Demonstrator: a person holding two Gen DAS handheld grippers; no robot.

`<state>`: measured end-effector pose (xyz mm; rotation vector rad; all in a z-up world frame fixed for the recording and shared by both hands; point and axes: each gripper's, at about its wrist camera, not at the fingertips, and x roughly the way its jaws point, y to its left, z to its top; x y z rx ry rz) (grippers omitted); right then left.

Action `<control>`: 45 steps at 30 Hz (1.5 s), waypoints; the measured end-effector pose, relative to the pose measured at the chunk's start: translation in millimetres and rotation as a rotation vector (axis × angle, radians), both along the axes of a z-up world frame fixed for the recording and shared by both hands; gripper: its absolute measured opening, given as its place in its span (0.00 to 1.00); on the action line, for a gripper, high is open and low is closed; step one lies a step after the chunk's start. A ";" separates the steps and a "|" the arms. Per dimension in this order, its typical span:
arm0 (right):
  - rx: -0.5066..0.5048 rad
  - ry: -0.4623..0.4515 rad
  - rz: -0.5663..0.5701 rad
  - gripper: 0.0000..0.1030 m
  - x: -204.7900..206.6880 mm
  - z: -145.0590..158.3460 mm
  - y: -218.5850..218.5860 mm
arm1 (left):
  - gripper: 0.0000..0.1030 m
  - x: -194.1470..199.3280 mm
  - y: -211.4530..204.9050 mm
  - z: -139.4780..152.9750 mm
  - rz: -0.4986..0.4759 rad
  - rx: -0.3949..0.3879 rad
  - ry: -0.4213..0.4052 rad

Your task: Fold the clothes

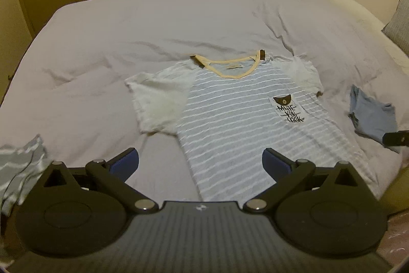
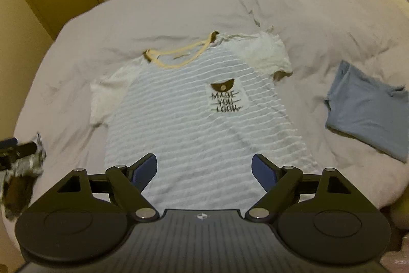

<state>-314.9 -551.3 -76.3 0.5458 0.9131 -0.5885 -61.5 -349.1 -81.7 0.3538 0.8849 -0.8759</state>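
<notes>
striped t-shirt (image 1: pixel 230 124) is spread flat, face up on the bed (image 1: pixel 153 24), not folded yet. blue garment (image 2: pixel 368 109) beside it looks folded already. our left gripper (image 1: pixel 200 165) and right gripper (image 2: pixel 204 170) both hang wide, empty.

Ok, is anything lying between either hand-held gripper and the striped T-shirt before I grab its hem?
Nothing visible does. The striped T-shirt lies flat, and the right hand-held gripper and left hand-held gripper both hang open over its lower edge. The folded blue garment and the striped bundle sit off to the sides.
</notes>
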 end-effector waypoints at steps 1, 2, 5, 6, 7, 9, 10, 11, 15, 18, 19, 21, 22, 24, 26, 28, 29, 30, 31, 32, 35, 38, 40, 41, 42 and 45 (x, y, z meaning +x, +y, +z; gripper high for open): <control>-0.017 0.005 0.000 0.86 0.0 7.1 8.8 | 0.98 -1.0 9.2 2.7 -0.007 -0.003 0.007; -0.034 0.010 0.001 0.86 0.1 14.3 17.6 | 0.98 -3.5 16.4 5.5 -0.016 -0.003 0.006; -0.056 0.036 -0.014 0.86 -1.8 31.2 26.0 | 0.98 -14.0 33.2 13.1 -0.042 -0.003 -0.006; -0.062 0.045 -0.018 0.86 -3.6 35.9 28.6 | 0.98 -17.9 36.6 16.0 -0.049 -0.006 -0.003; -0.068 0.051 -0.022 0.86 -4.9 39.4 30.0 | 0.98 -22.0 39.2 19.1 -0.055 -0.009 -0.001; -0.076 0.058 -0.027 0.86 -8.4 45.4 31.6 | 0.98 -30.0 41.7 25.6 -0.072 -0.009 -0.008; -0.076 0.057 -0.026 0.86 -11.6 48.4 33.6 | 0.98 -35.5 42.0 28.7 -0.086 -0.005 -0.019; -0.077 0.057 -0.025 0.86 -14.3 49.9 34.6 | 0.98 -40.6 41.2 31.4 -0.101 0.001 -0.031; -0.072 0.057 -0.034 0.86 -28.2 48.5 38.1 | 0.98 -61.2 34.0 39.4 -0.147 0.022 -0.056; -0.059 0.058 -0.048 0.86 -40.6 43.2 41.2 | 0.98 -76.4 28.9 41.9 -0.176 0.044 -0.069; -0.054 0.058 -0.053 0.86 -44.7 41.4 42.3 | 0.98 -81.4 28.0 41.9 -0.186 0.050 -0.071; -0.053 0.078 -0.064 0.86 -52.3 36.0 49.4 | 0.98 -90.3 28.2 40.7 -0.208 0.055 -0.065; -0.053 0.089 -0.070 0.86 -56.0 33.2 53.2 | 0.98 -94.1 28.7 39.8 -0.222 0.058 -0.063; -0.052 0.095 -0.097 0.86 -63.0 33.5 64.4 | 0.98 -100.2 31.0 37.9 -0.253 0.066 -0.064; -0.051 0.092 -0.118 0.86 -69.3 35.6 77.8 | 0.98 -103.2 36.0 38.8 -0.277 0.063 -0.073; -0.072 0.095 -0.132 0.86 -71.5 37.6 95.0 | 0.98 -102.7 42.3 40.3 -0.306 0.054 -0.069; -0.082 0.098 -0.143 0.86 -72.3 37.6 103.8 | 0.98 -101.7 45.8 40.4 -0.329 0.049 -0.069; -0.088 0.102 -0.162 0.86 -73.0 37.0 113.6 | 0.98 -101.6 49.8 40.6 -0.357 0.046 -0.075; -0.087 0.104 -0.187 0.86 -73.7 36.9 122.2 | 0.98 -101.6 54.0 40.7 -0.383 0.047 -0.084; -0.080 0.101 -0.216 0.86 -75.1 36.7 131.5 | 0.98 -100.6 59.8 40.8 -0.406 0.048 -0.093; -0.070 0.098 -0.282 0.86 -79.3 35.6 163.5 | 0.98 -95.7 87.4 40.8 -0.458 0.043 -0.103; -0.069 0.115 -0.338 0.86 -81.1 32.9 195.3 | 0.98 -86.0 123.6 35.3 -0.479 0.054 -0.098; -0.057 0.128 -0.358 0.86 -81.3 29.1 216.8 | 0.98 -78.6 147.3 30.1 -0.481 0.065 -0.088; -0.053 0.131 -0.358 0.86 -78.7 29.0 225.6 | 0.98 -74.9 158.4 27.5 -0.481 0.072 -0.080; -0.050 0.134 -0.356 0.86 -75.6 29.2 234.0 | 0.98 -71.1 168.6 25.1 -0.479 0.078 -0.071; -0.039 0.141 -0.351 0.86 -66.1 29.7 259.2 | 0.98 -60.4 196.6 22.3 -0.475 0.084 -0.052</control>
